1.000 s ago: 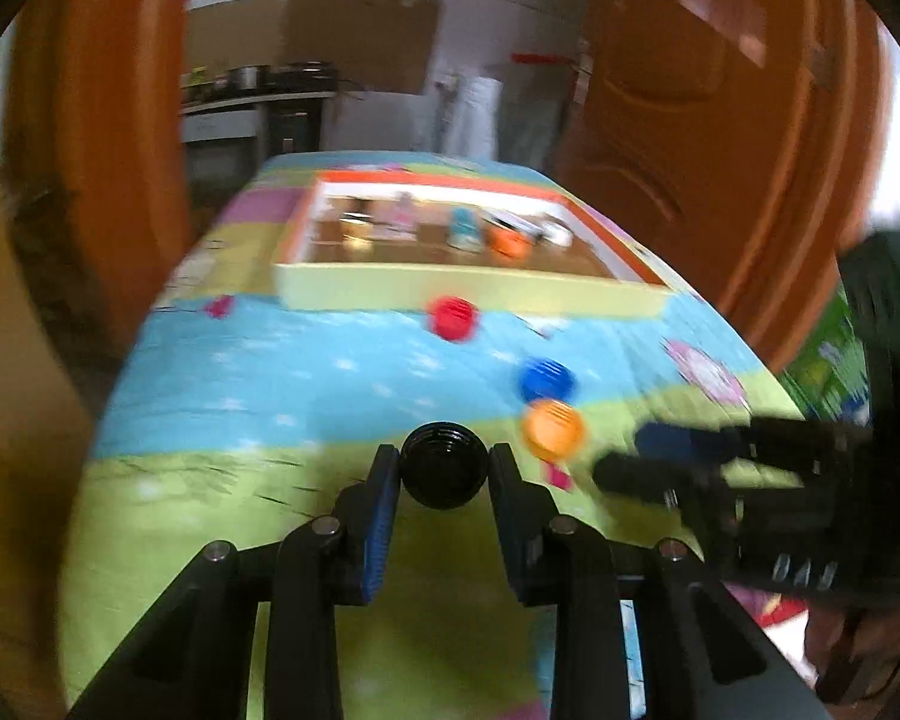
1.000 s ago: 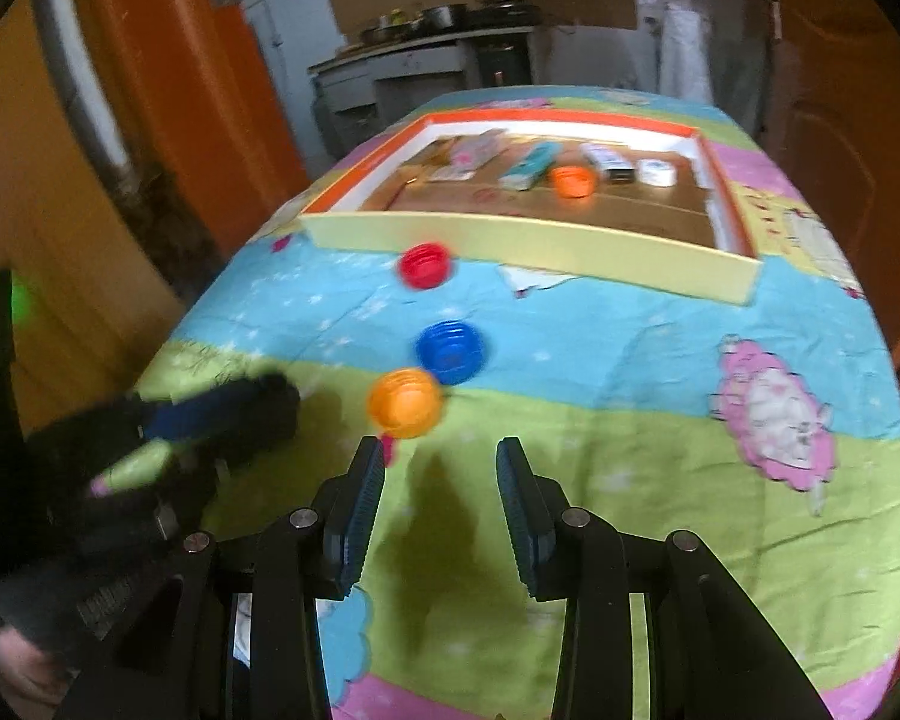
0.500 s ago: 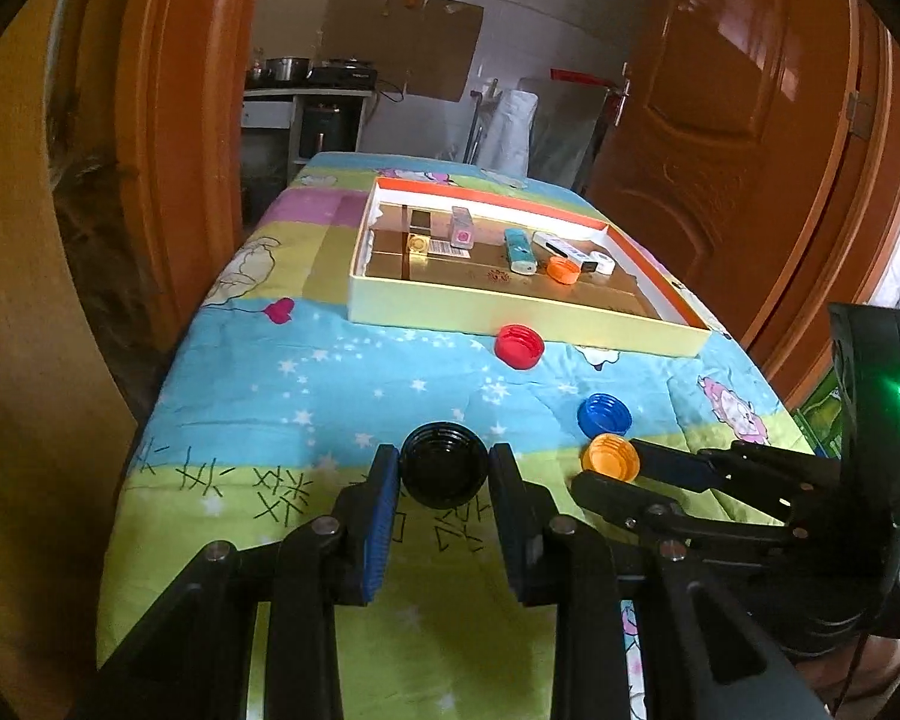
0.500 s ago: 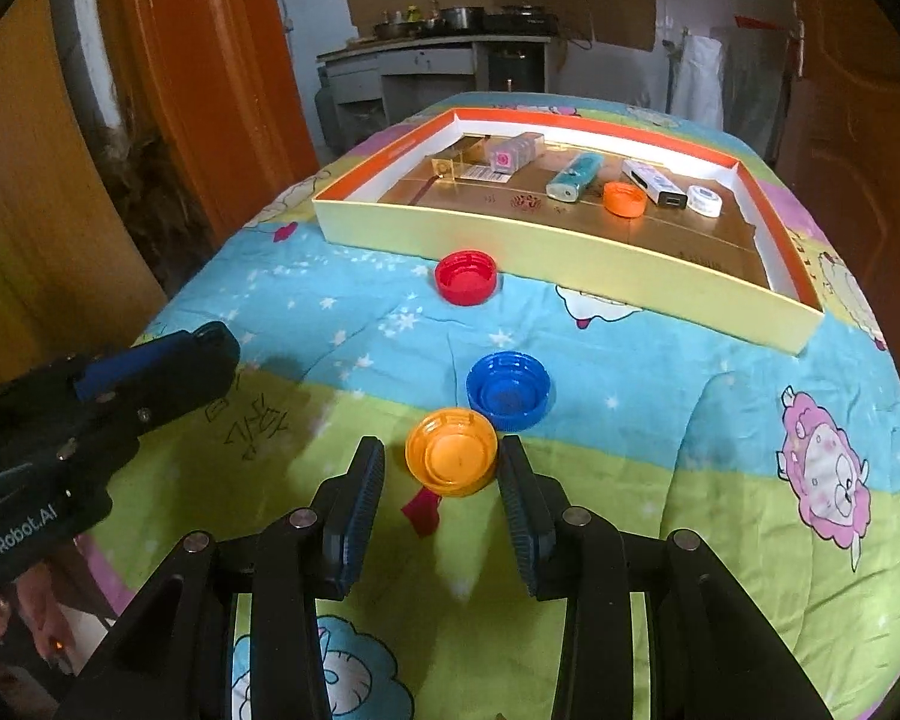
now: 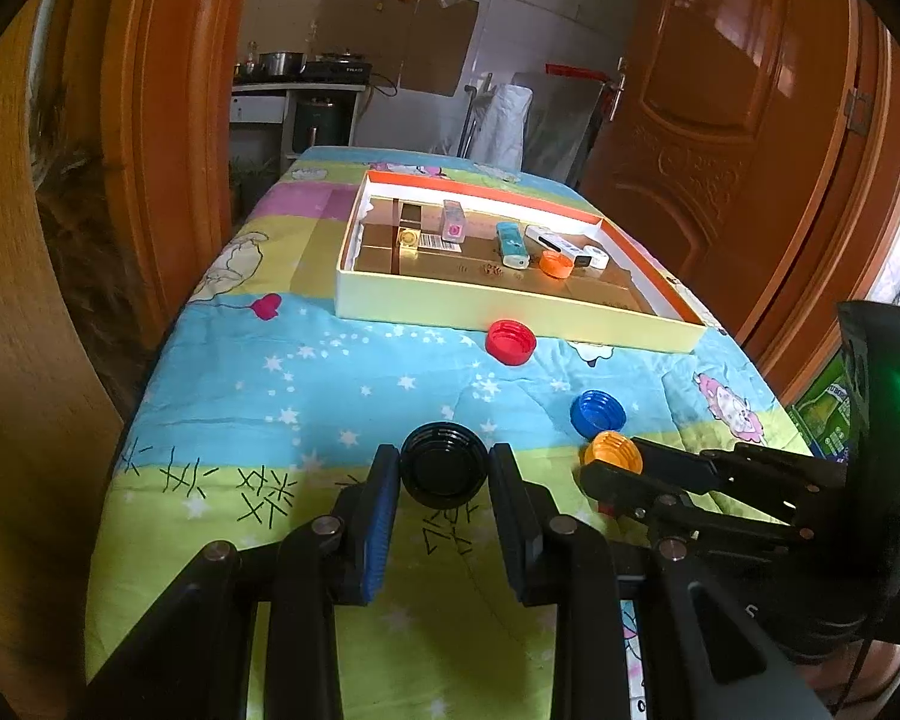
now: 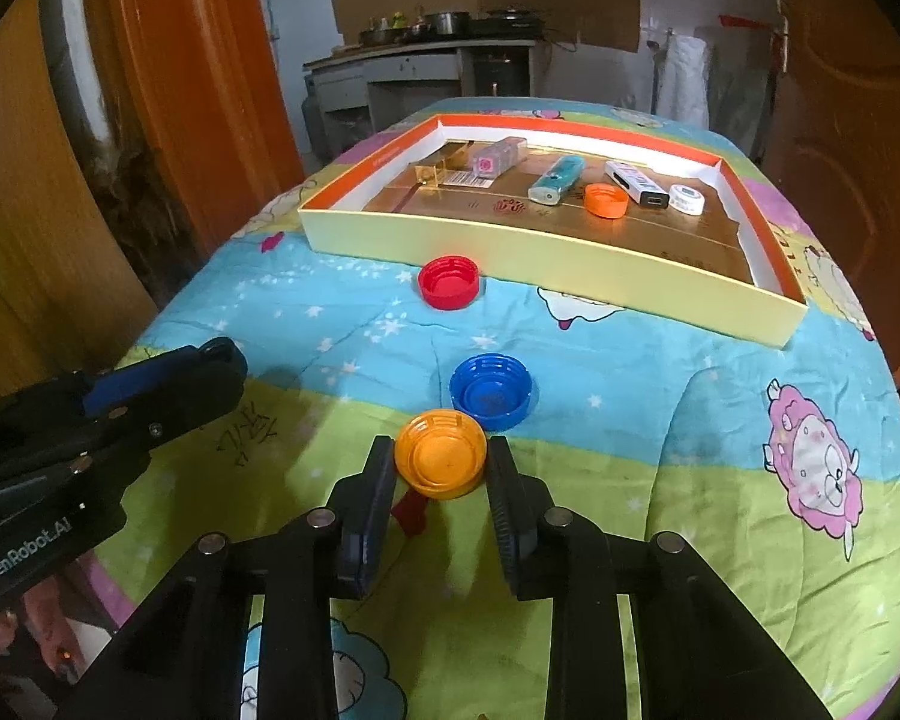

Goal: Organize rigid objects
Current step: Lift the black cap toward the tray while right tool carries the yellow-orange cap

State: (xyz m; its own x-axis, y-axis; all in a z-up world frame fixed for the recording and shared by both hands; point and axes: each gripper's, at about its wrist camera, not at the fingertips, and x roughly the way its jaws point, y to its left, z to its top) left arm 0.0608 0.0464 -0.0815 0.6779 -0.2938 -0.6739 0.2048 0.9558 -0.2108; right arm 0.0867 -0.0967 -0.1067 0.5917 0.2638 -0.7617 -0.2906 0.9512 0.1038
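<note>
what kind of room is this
Probably a home, beside a kitchen: carved wooden doors, pots on a stove counter at the back, and a cartoon quilt covering the work surface.

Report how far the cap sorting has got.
Done: one orange cap already lies in the box among other small items. In hand: the left gripper is shut on the black cap; the right gripper is closing on the yellow-orange cap. Left: red cap and blue cap on the blanket.
</note>
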